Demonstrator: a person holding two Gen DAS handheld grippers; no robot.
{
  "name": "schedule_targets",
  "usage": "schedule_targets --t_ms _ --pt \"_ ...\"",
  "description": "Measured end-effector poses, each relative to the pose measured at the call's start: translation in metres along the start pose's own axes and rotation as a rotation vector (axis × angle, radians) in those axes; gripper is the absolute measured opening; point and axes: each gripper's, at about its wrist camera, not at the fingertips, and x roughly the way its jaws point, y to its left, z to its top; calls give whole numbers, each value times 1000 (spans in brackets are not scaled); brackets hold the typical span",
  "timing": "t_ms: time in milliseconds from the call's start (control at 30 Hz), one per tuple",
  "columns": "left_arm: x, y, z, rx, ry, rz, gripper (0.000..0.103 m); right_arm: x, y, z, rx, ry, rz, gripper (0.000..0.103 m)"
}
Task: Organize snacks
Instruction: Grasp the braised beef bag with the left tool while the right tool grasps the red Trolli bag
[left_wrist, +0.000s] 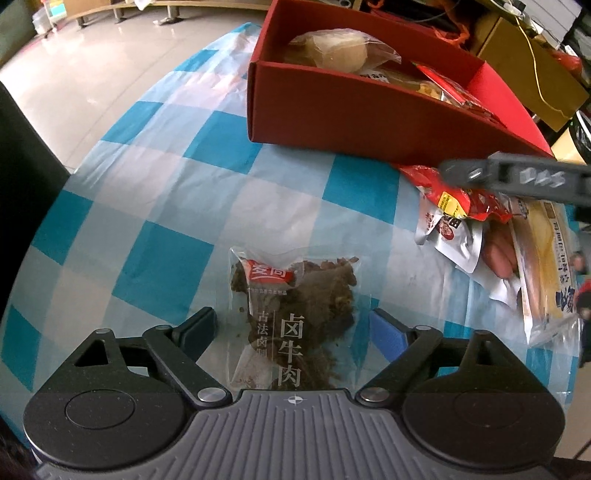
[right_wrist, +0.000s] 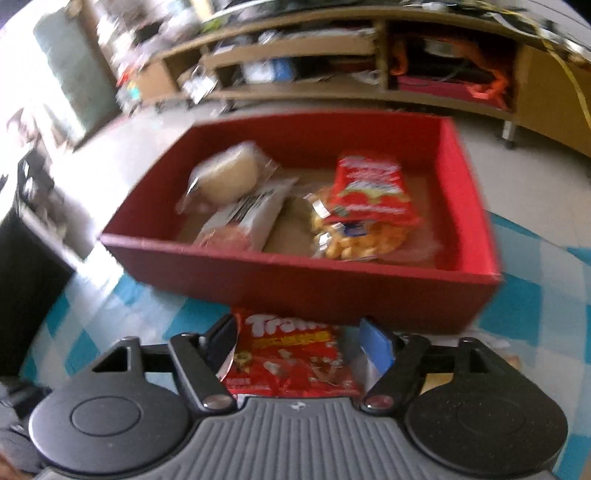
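Your left gripper (left_wrist: 291, 328) points steeply down at the blue-and-white checked tablecloth (left_wrist: 147, 206), its jaws spread wide on either side of a clear packet of braised beef (left_wrist: 295, 314) that lies flat on the cloth; neither pad touches the packet, so you hold nothing there. Beyond it stands the red box (left_wrist: 332, 110), already holding a wrapped round bun (left_wrist: 328, 48) and other snacks. To the right of the beef packet a loose heap of snacks (left_wrist: 498, 240) lies on the cloth just in front of the box, and your other gripper shows as a grey bar over the top of that heap. From the right wrist view, your right gripper (right_wrist: 295, 339) stands partly open around a red snack bag (right_wrist: 291, 358) with white lettering; the left finger (right_wrist: 218, 339) sits at the bag's edge, while the blue pad on the right stands just clear of it, and the blur keeps you from telling whether the bag is pinched. Ahead, the red box (right_wrist: 295, 284) holds the bun (right_wrist: 225, 177), a white packet (right_wrist: 255, 210) and a red bag of puffed snacks (right_wrist: 365, 206).
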Motion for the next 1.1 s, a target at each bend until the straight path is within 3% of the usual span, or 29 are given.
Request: schedule_targets --t_ms 167,233,500,800,967,1100 --pt "2 -3 2 21 -1 5 93 19 12 -8 -88 28 -21 75" --pt "2 -4 2 28 -1 5 93 17 12 -7 -87 29 -30 66" --pt "-1 -1 1 23 15 -18 93 -11 15 -25 -74 38 -8 61" --pt "-6 -7 -22 85 25 -16 93 -65 27 -84 -31 18 -4 60" --pt "-4 -18 -33 150 11 32 96 -58 33 -117 -66 75 -62 60" --pt "-1 -21 -37 168 -1 49 100 -54 36 -121 -97 65 -81 62"
